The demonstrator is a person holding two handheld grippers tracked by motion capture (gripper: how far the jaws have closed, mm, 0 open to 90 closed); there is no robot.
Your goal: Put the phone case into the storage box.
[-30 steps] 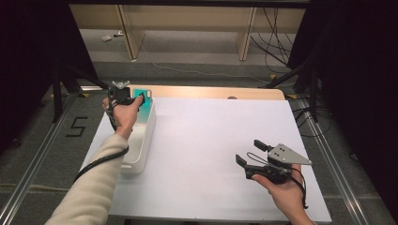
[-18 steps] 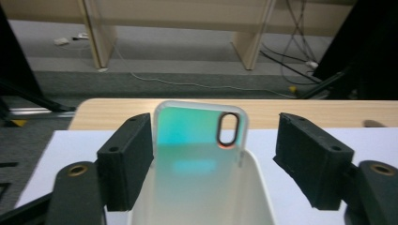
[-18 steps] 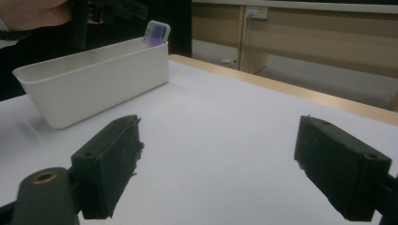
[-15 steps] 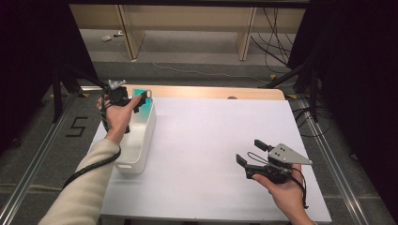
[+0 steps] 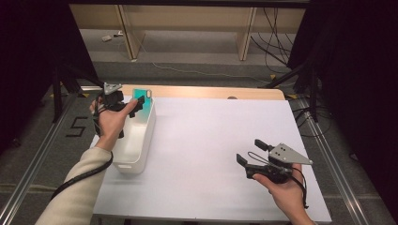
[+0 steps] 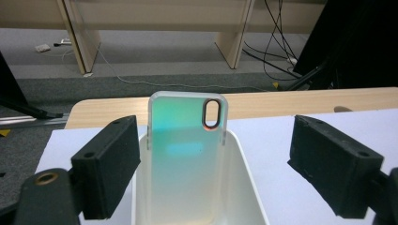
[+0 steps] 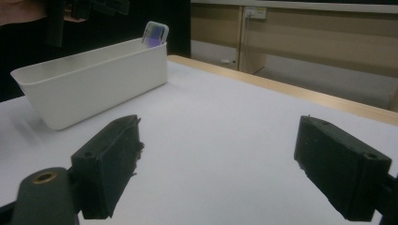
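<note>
My left gripper (image 5: 133, 104) hangs raised, jaws just opened wide with nothing pinched; my right gripper (image 5: 250, 153) rests low, jaws spread.

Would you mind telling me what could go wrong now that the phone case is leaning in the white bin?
The phone case stands tilted against the end wall of the white bin, its top above the rim, so it might slide down or tip. The left gripper, whose jaws have just been opening, flanks the case without touching; pulling back carelessly could clip it or nudge the bin.

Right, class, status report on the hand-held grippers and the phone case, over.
Left hand-held gripper jaws just opening, nothing pressed. Phone case leaning upright in white bin. Right hand-held gripper open, idle. Nothing in the way.
</note>
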